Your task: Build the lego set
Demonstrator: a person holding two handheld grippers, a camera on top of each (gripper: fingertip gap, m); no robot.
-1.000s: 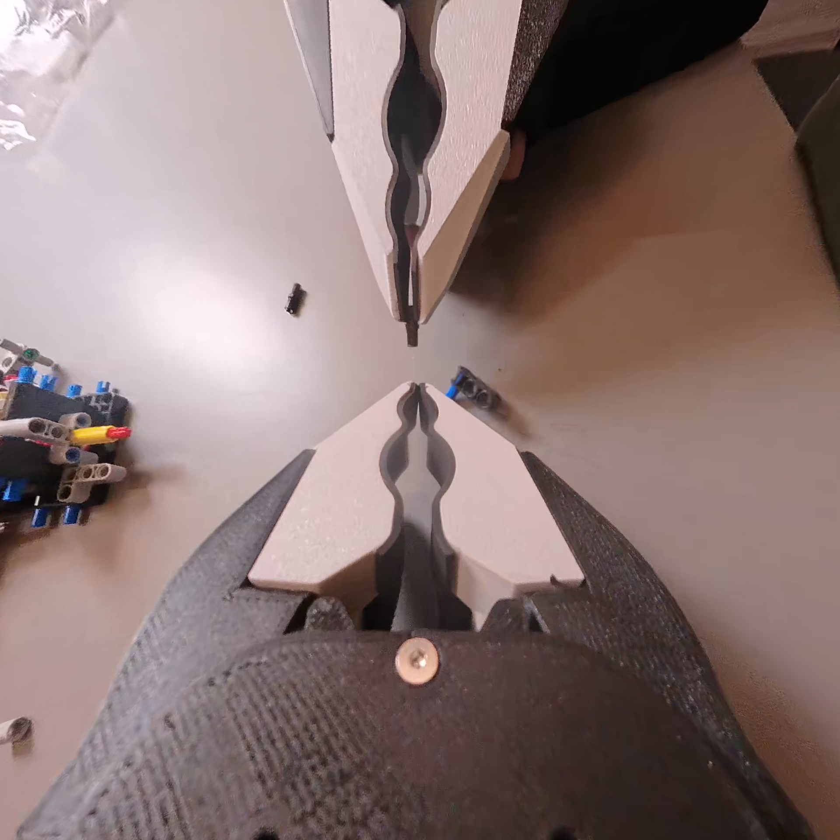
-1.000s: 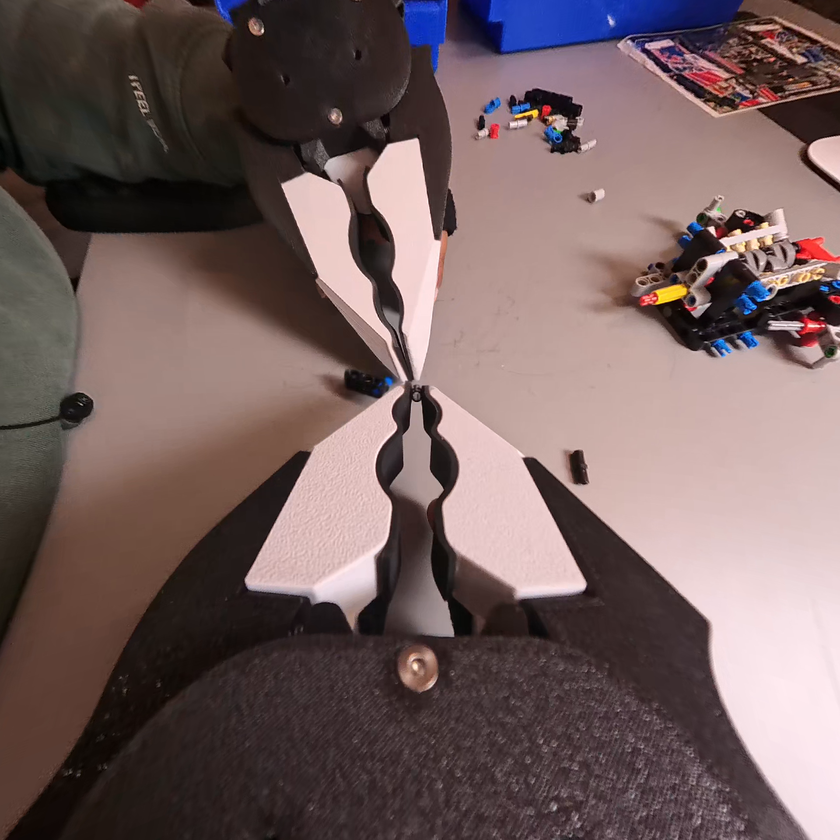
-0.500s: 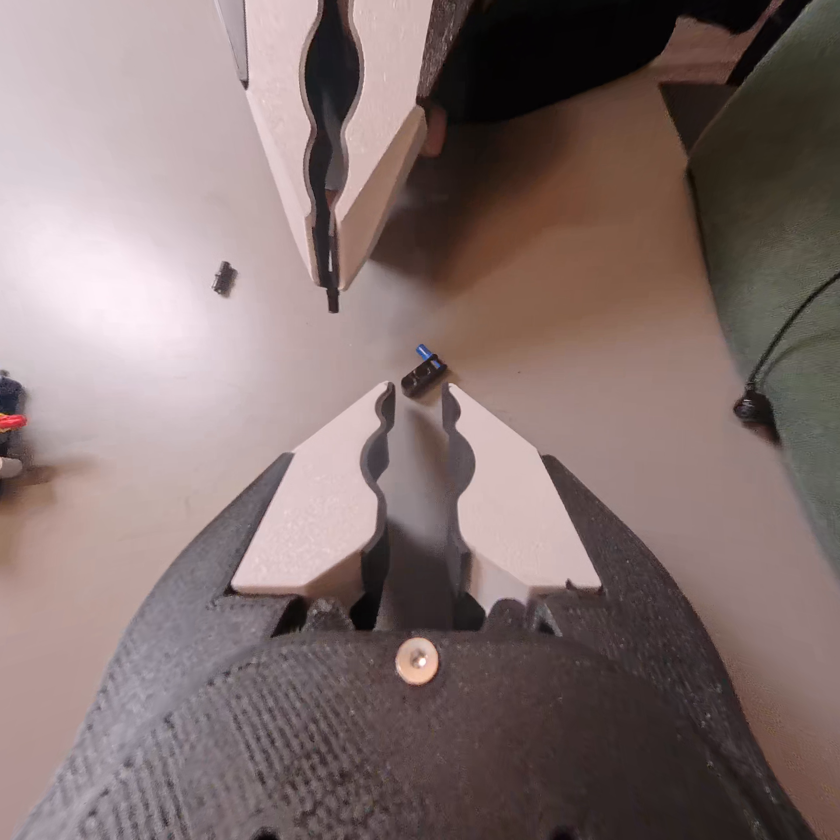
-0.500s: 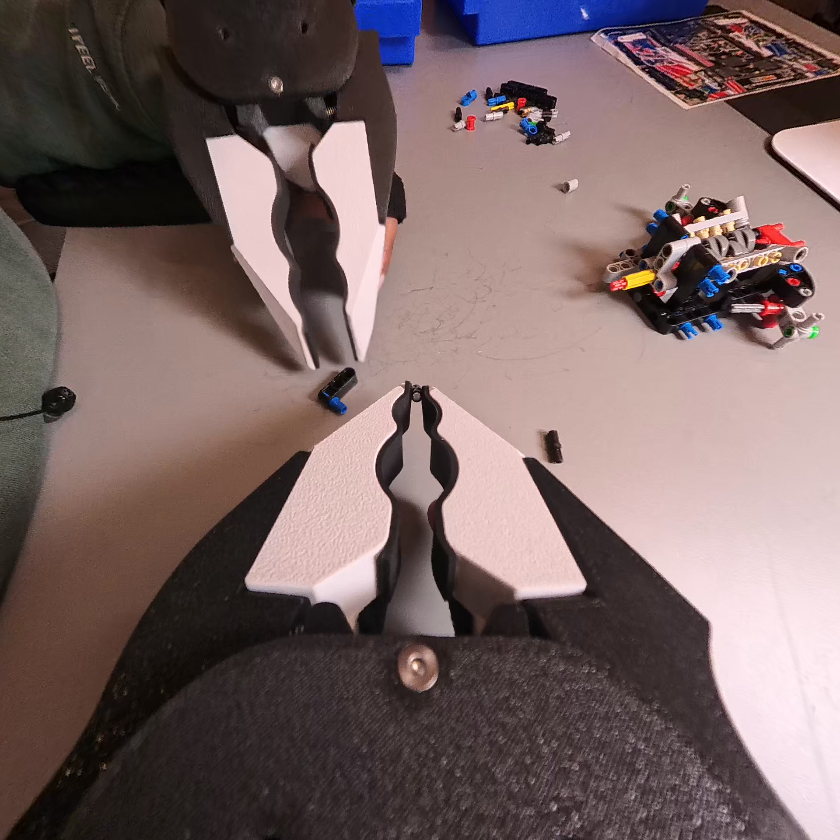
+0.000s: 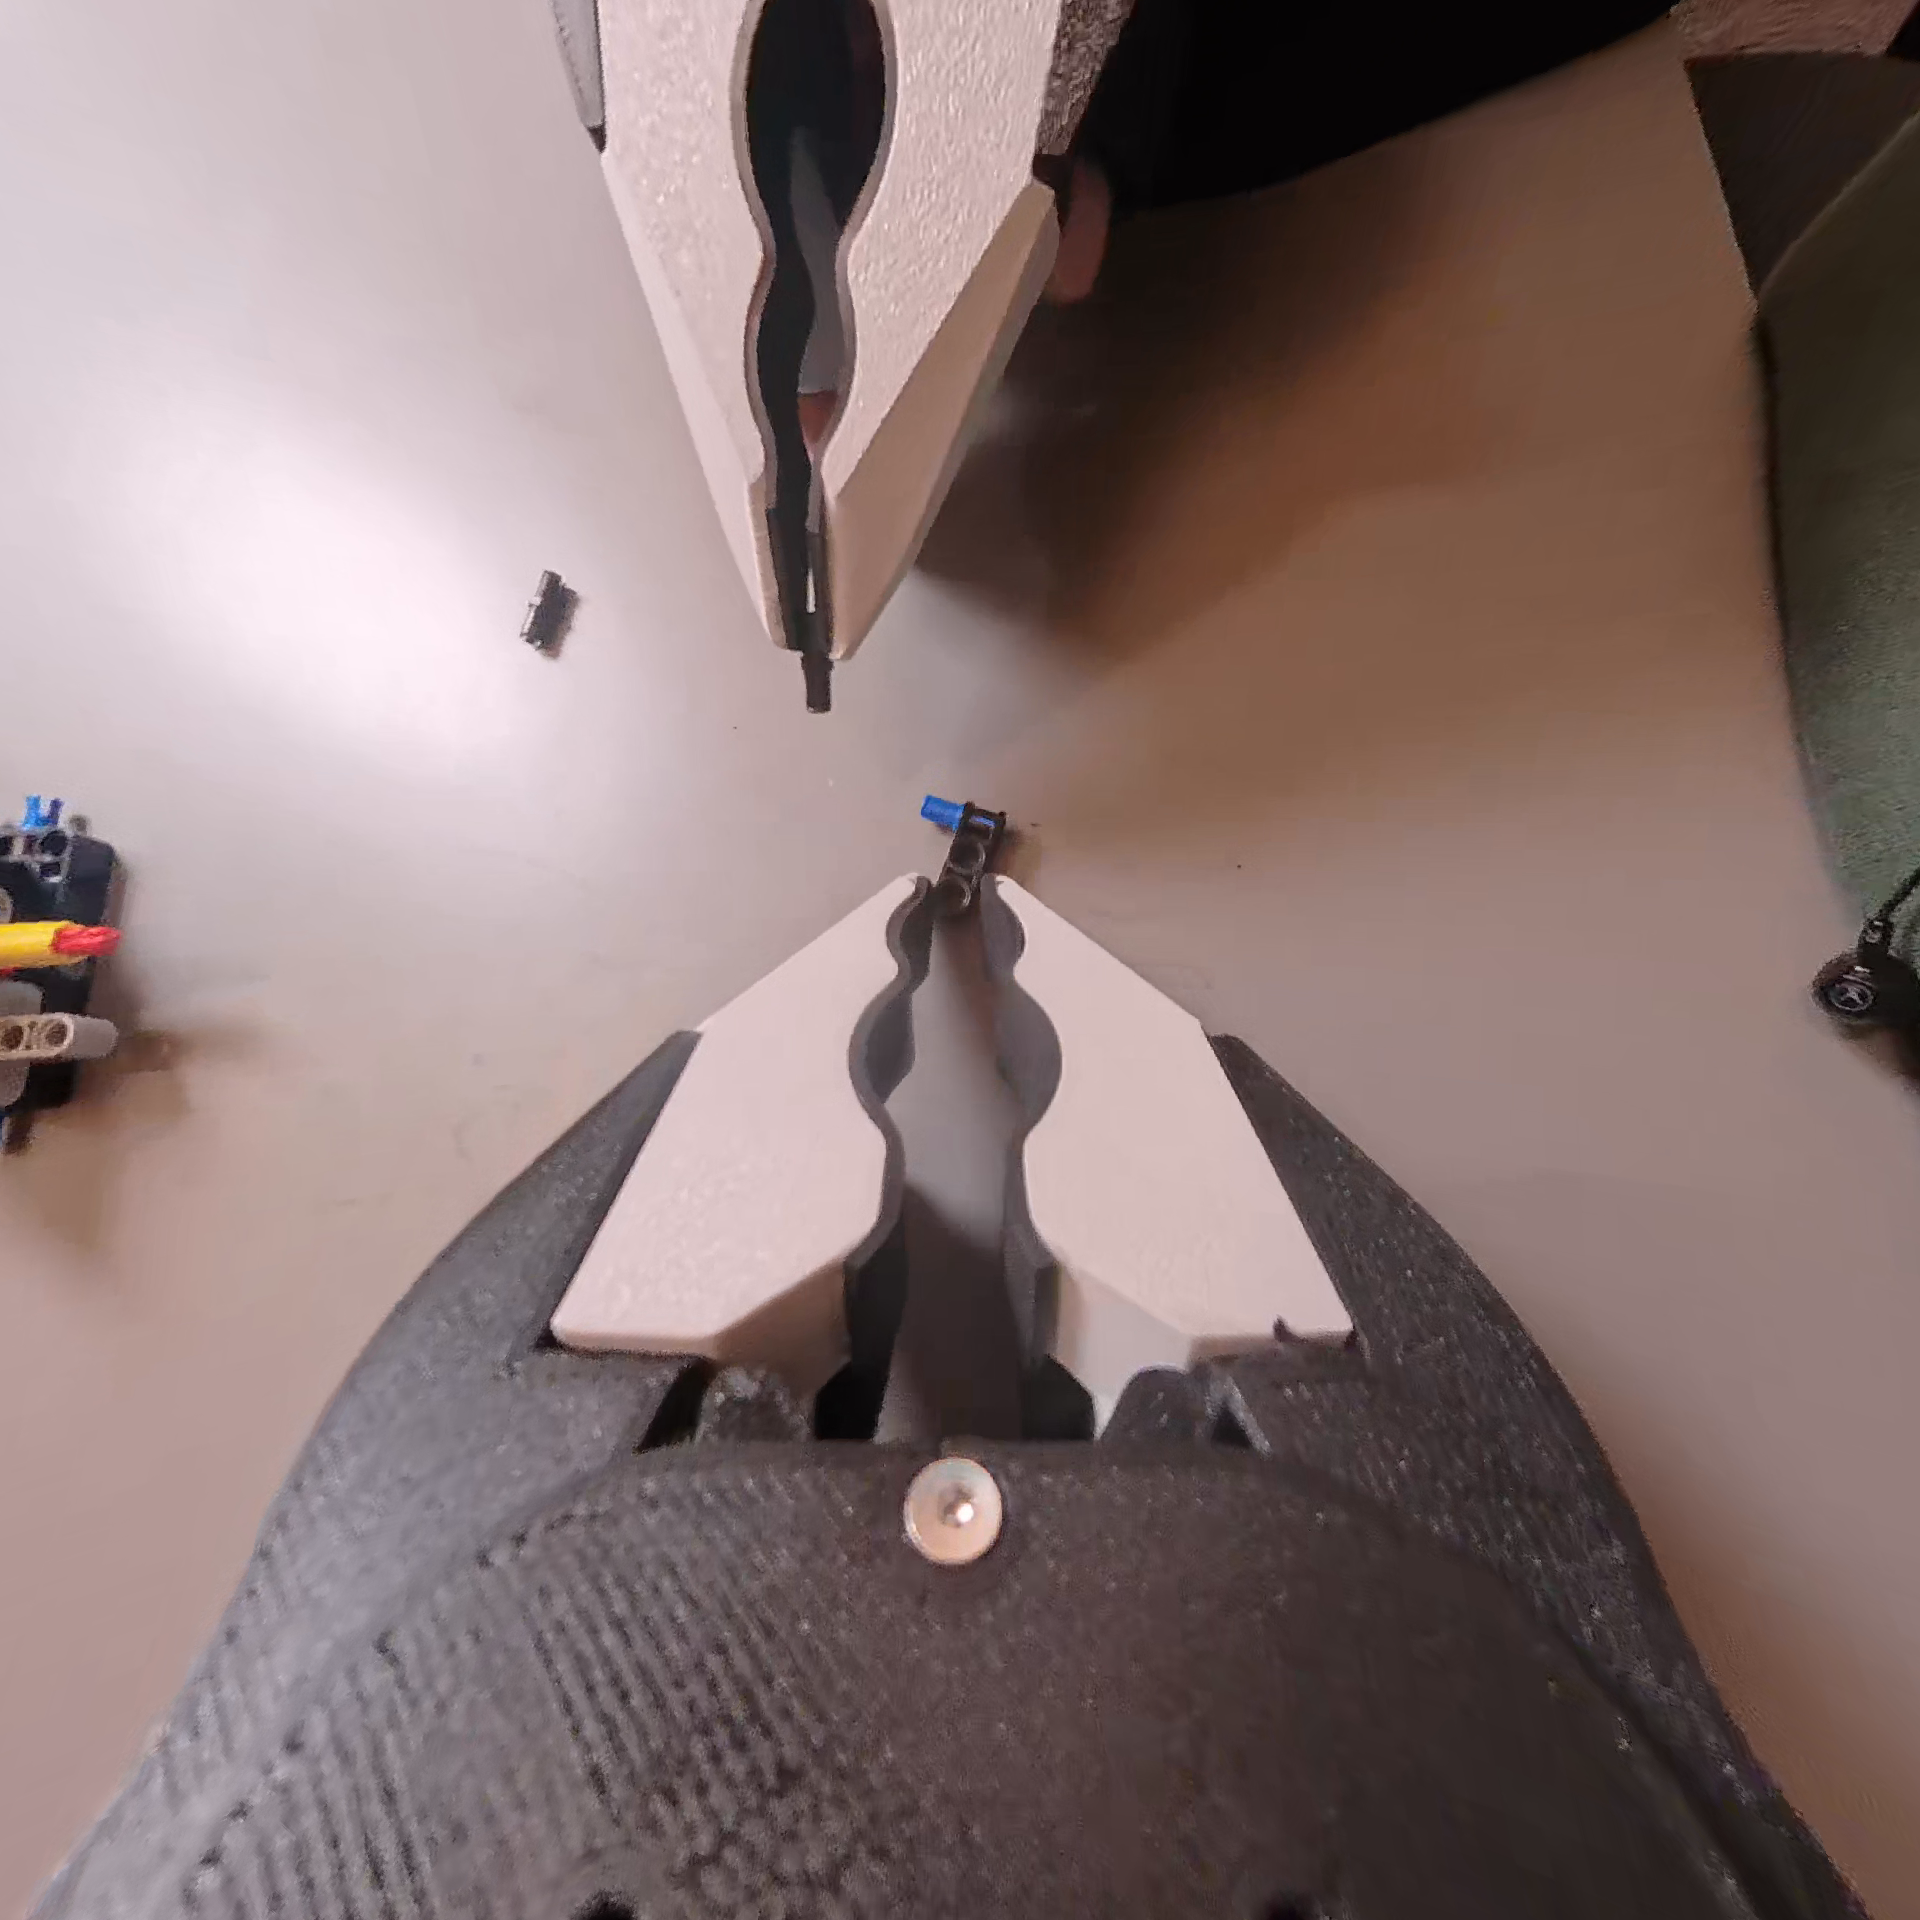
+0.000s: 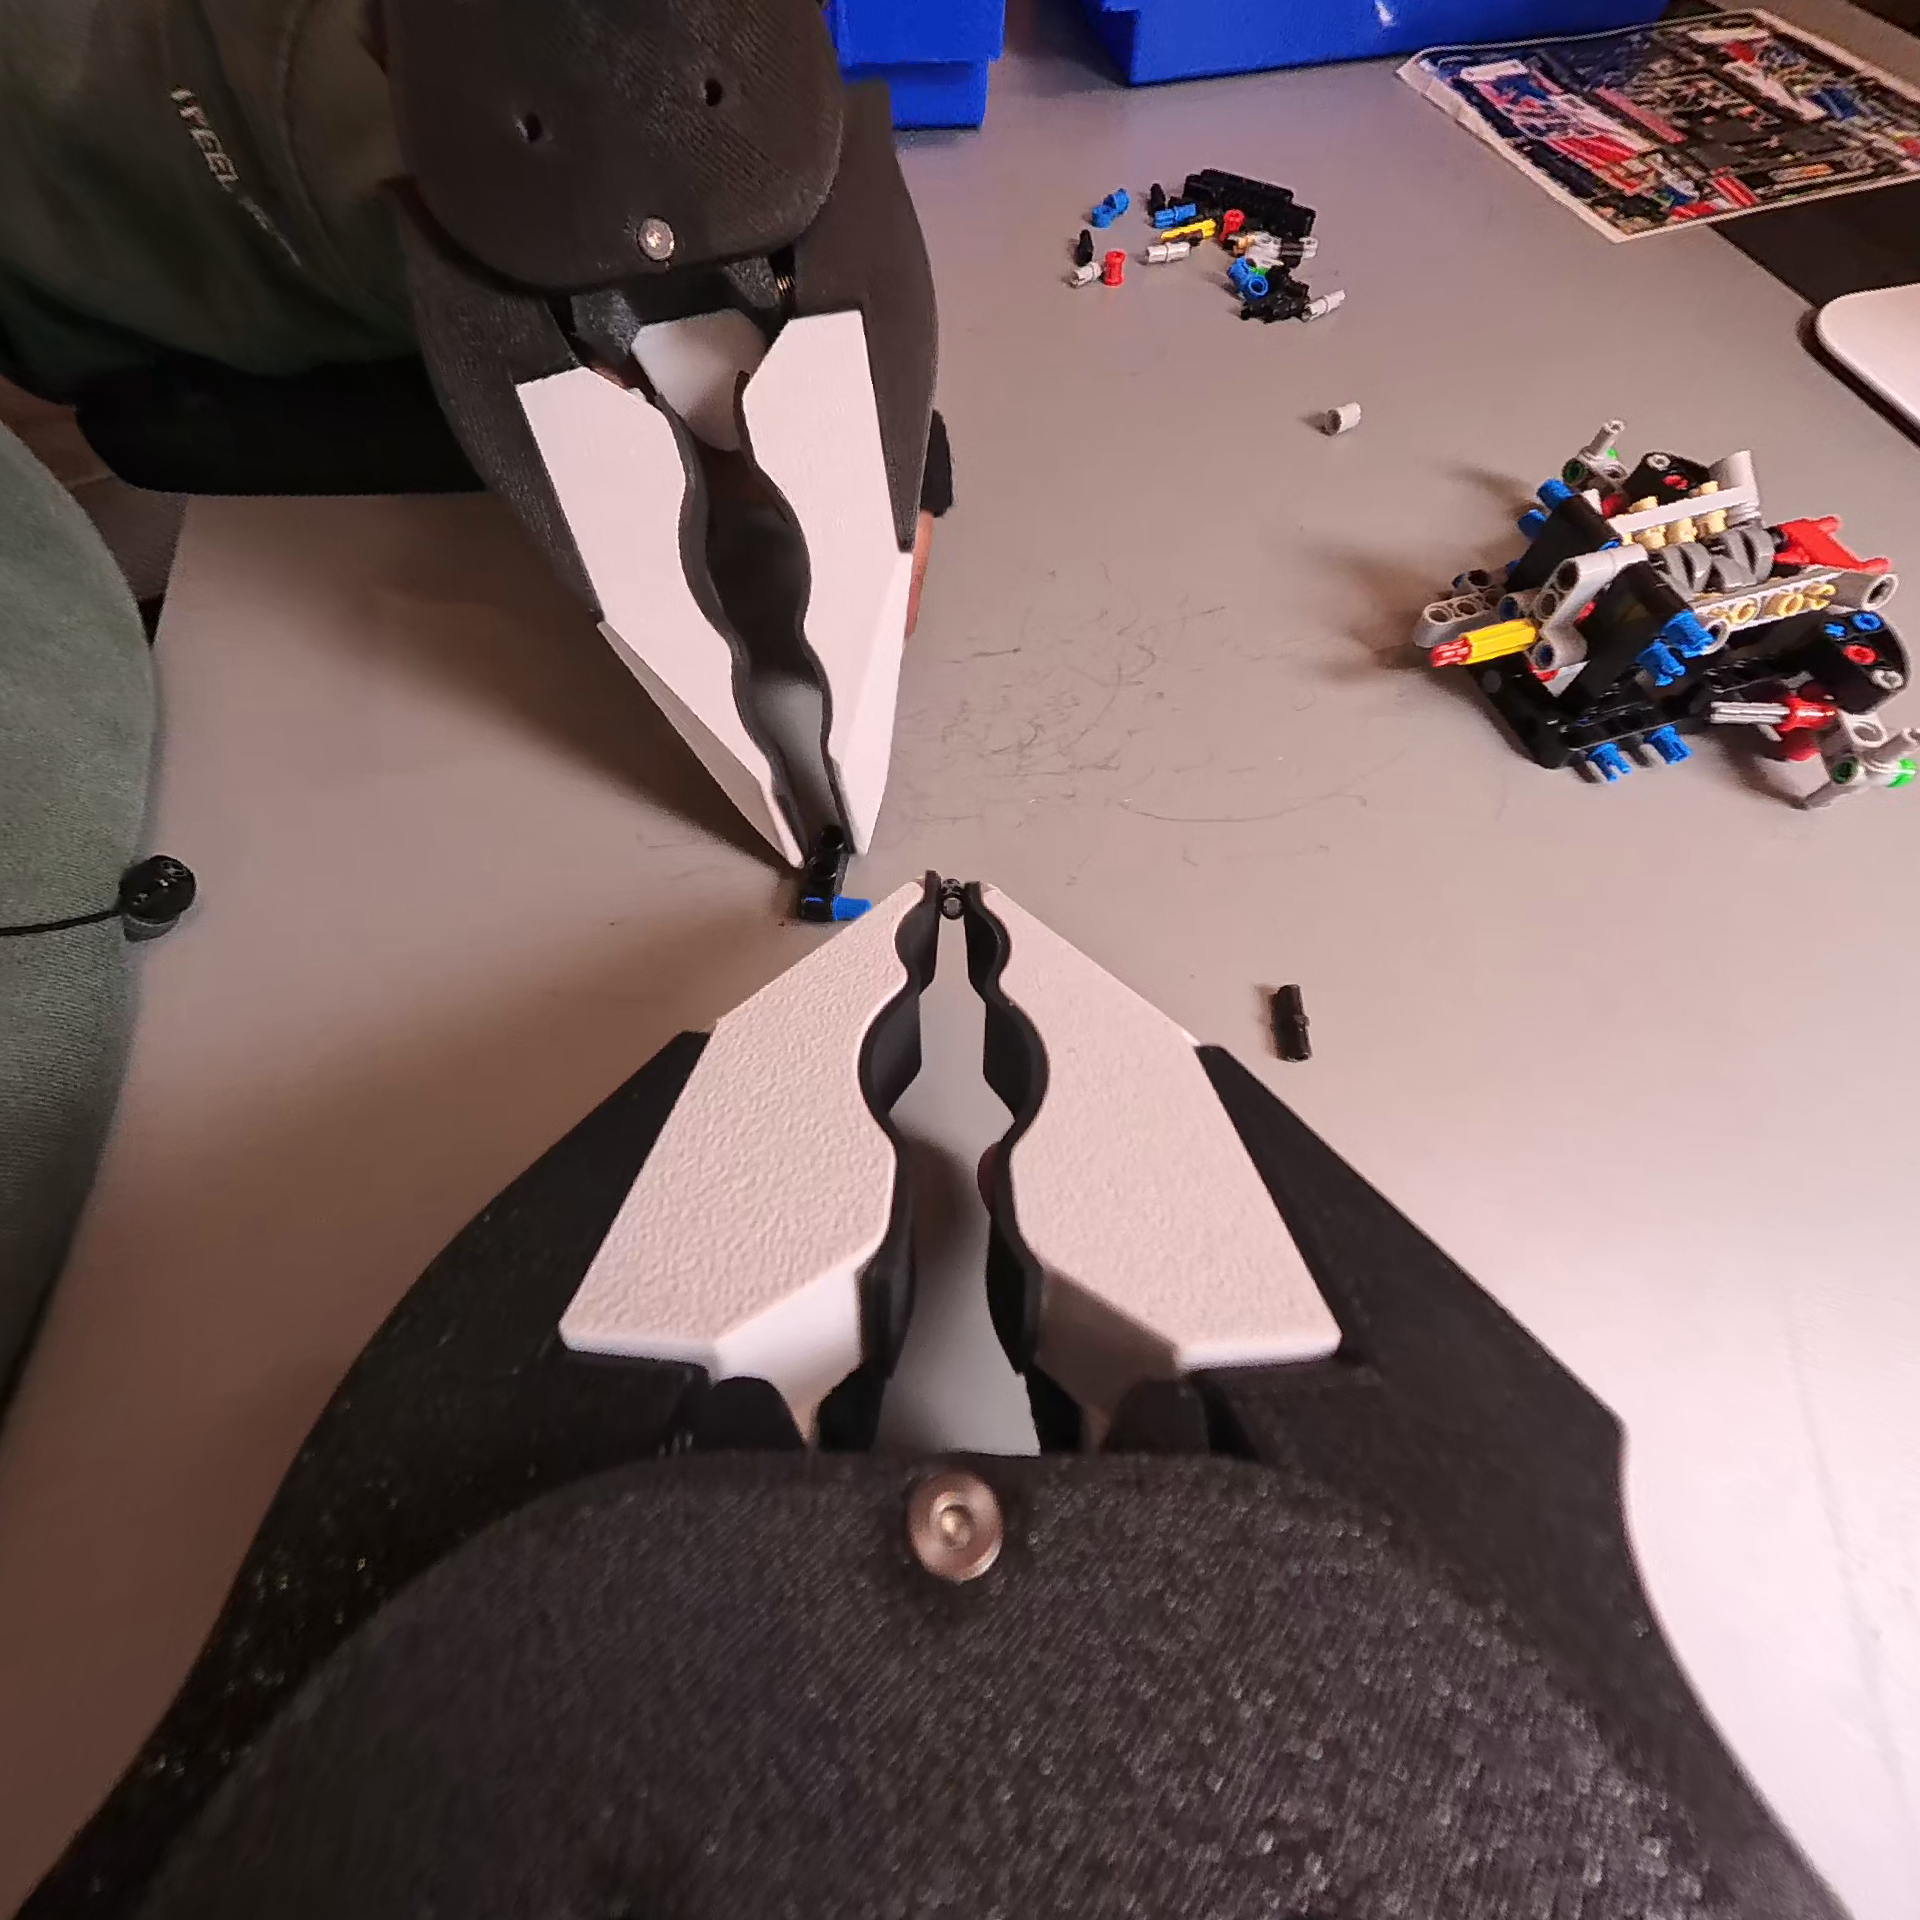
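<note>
Grey table [image 6: 1351,1195], scuffed; blue bins [image 6: 935,52] at far edge; black cord toggle [image 6: 156,888] on green garment [image 6: 62,727].

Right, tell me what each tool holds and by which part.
The right tool pinches a black pin by one end. The left tool closes on the small black beam with a blue pin, at the end away from the pin.

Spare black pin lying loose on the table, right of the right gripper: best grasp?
Grip the loose black pin across its middle, coming straight down from above. It lies flat on the table with its long axis pointing away from the right wrist camera, and nothing crowds it. The right gripper already pinches another black pin, so it would probably need emptying first.
</note>
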